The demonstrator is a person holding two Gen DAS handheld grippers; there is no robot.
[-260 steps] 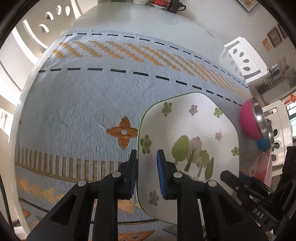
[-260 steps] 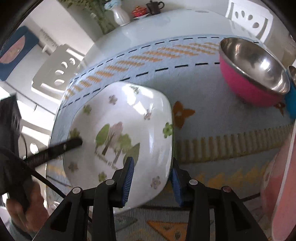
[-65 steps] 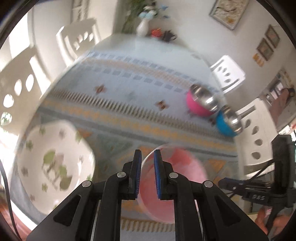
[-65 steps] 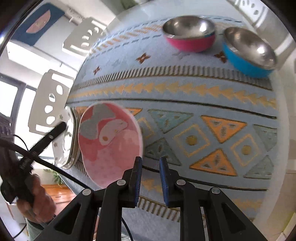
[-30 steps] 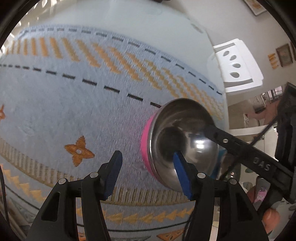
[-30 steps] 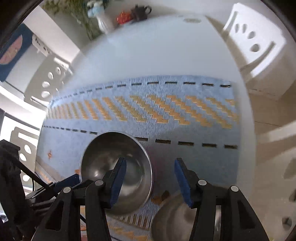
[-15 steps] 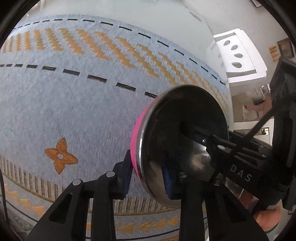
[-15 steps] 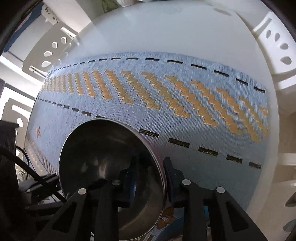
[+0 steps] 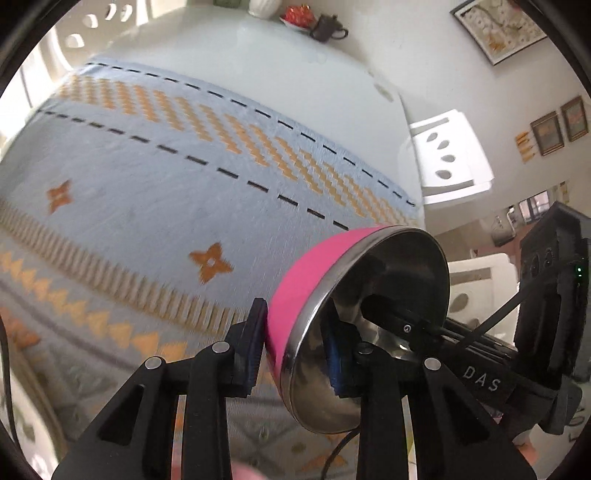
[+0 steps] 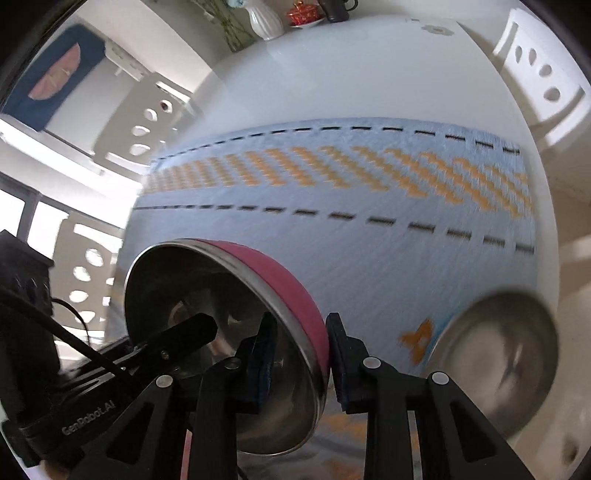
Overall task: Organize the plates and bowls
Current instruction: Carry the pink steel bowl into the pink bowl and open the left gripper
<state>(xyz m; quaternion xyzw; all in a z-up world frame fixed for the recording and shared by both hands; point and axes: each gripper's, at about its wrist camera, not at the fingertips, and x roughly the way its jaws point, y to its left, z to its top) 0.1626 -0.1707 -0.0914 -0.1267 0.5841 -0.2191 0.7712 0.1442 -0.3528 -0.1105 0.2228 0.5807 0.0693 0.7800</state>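
Observation:
A pink bowl [image 9: 306,273] with a shiny steel inside hangs tilted above the table, held at its rim from two opposite sides. My left gripper [image 9: 295,350] is shut on the rim, with one pad on the pink wall and the other inside. In the right wrist view, my right gripper [image 10: 301,365] is shut on the far side of the same pink bowl [image 10: 280,280] in the same way. Each gripper's black fingers show in the other's view, reaching into the bowl. A blurred blue steel bowl [image 10: 495,365] stands on the cloth at the lower right.
A light blue tablecloth [image 9: 147,184] with orange patterns covers the near part of the white table [image 9: 314,74]. White chairs [image 9: 450,155] stand around it. A vase [image 10: 264,20] and a dark teapot [image 9: 327,29] sit at the far end.
A second ago both grippers stood open around the pink bowl's rim as it sat on the cloth. They have since shut on it, and the bowl has been lifted and tilted.

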